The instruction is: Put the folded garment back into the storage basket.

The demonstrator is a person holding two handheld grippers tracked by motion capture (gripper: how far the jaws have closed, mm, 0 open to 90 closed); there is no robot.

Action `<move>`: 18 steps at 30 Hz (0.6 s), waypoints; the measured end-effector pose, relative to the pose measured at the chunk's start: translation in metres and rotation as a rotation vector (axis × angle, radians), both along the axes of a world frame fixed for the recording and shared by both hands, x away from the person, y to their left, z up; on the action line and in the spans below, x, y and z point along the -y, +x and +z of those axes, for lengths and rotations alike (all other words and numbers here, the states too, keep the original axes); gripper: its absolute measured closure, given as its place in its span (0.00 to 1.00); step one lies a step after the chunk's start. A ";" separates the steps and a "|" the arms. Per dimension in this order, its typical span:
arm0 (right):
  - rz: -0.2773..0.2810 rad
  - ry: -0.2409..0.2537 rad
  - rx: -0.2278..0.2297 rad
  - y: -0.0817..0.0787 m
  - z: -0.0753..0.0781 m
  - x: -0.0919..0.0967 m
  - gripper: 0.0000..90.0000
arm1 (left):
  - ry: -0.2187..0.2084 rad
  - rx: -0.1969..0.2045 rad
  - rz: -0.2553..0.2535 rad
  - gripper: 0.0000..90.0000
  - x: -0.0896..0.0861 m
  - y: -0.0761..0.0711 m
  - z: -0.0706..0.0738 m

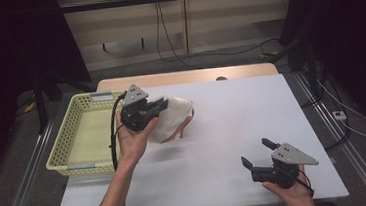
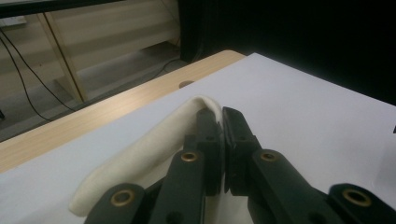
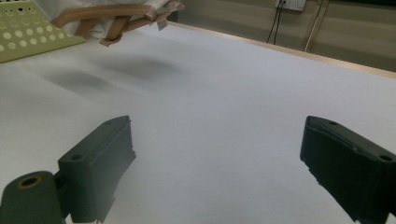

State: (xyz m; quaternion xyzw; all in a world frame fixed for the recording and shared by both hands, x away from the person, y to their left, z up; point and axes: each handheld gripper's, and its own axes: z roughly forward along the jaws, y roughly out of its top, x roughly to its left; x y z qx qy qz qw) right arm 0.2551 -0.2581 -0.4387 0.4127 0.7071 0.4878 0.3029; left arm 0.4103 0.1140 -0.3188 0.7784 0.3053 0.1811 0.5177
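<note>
A cream cloth bag [image 1: 176, 114] with tan straps hangs just above the white table, to the right of the yellow basket. My left gripper [image 1: 159, 105] is shut on the bag's upper edge. In the left gripper view the jaws [image 2: 220, 117] pinch a fold of the cream cloth [image 2: 140, 158]. My right gripper [image 1: 256, 152] rests low at the table's front right, open, with nothing between its fingers. The right gripper view has that gripper [image 3: 217, 154] wide apart over bare table, with the bag's straps [image 3: 112, 21] hanging far off at the top left.
A yellow perforated basket [image 1: 60, 144] stands at the table's left edge, and its corner [image 3: 23, 39] appears in the right gripper view. The white table [image 1: 232, 118] stretches between the two hands. Cables lie on the floor behind the table.
</note>
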 end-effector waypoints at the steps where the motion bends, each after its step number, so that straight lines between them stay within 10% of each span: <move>1: 0.000 0.000 0.000 0.000 0.000 0.000 0.11 | -0.002 0.004 0.000 0.96 -0.002 -0.001 0.001; 18: 0.002 -0.002 -0.003 0.001 0.000 -0.001 0.11 | 0.003 0.065 0.022 0.96 -0.025 -0.020 0.021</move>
